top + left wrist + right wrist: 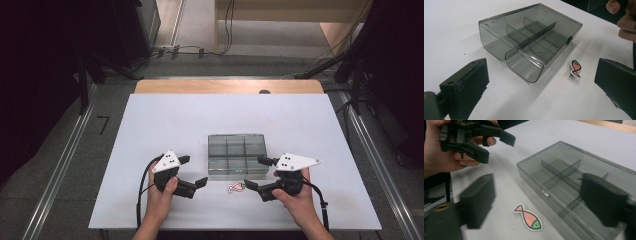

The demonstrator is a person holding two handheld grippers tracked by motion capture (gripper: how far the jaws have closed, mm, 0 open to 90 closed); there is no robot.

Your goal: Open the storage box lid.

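A smoky grey see-through compartment box (pixel 236 155) lies with its lid down in the middle of the white table (pixel 200 115); its dividers show through and the cells look empty. A small flat fish figure (pixel 235 187), pink with a green head, lies on the table just in front of it. My left gripper (pixel 194 171) is held left of the box, open with nothing between its jaws. My right gripper (pixel 255 173) is held at the box's front right corner, also open and empty. The left gripper view has the box (pixel 529 42) and fish (pixel 575 68) ahead of my left gripper (pixel 541 77). The right gripper view shows the fish (pixel 527 217) and box (pixel 564 177) between the blurred jaws of my right gripper (pixel 540 197), and the left gripper (pixel 474 140) beyond.
A bare wooden strip (pixel 225 86) runs along the table's far edge. Beyond it lie cables (pixel 190 50) on the floor, with dark curtains and stands at both sides. White table surface stretches behind and beside the box.
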